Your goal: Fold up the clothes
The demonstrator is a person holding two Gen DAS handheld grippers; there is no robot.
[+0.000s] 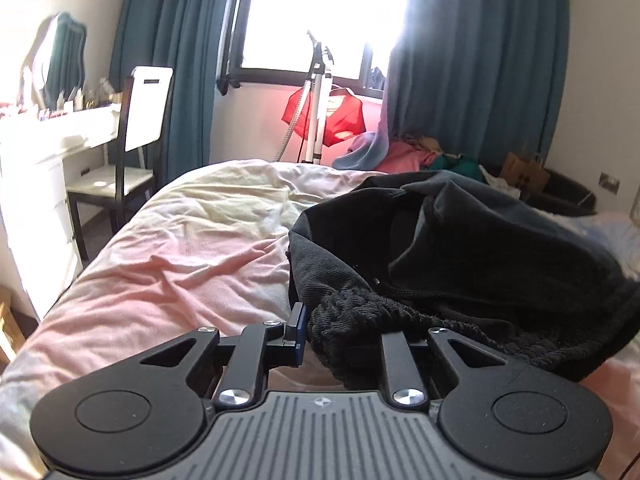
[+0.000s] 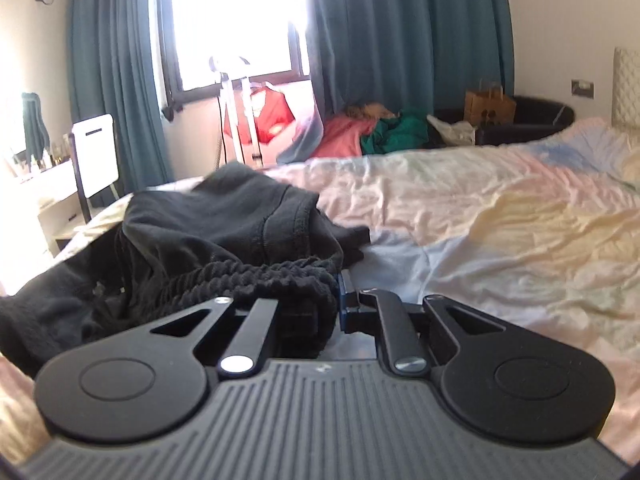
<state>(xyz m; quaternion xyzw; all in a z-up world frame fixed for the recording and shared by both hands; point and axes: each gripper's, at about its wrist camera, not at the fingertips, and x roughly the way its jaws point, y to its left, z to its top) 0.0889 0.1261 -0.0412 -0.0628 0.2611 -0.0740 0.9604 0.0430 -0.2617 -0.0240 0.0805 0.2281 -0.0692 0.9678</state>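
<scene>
Both jaws are pinching the ribbed waistband of the black garment [image 1: 460, 248], each nearly closed on the gathered cloth. On the left gripper [image 1: 344, 332] the waistband is bunching between the fingers, with only the blue pad on the left finger [image 1: 298, 326] showing; the other finger is lying hidden under the fabric. On the right gripper [image 2: 316, 308] the same ribbed edge is sitting between the fingers, the blue pad of its right finger [image 2: 345, 292] peeking out beside it.

Beyond both jaws, the rest of the garment is lying crumpled on the bed [image 1: 180, 248], spreading away from the held edge.

My judgement: the waistband is being held at two points so the piece can be raised and spread out, an early step of the fold. Next, the hands probably need to draw apart and lift so the fabric is hanging flat, keeping both grips firm.

No brand, label or readable writing is showing on the garment or grippers.
</scene>
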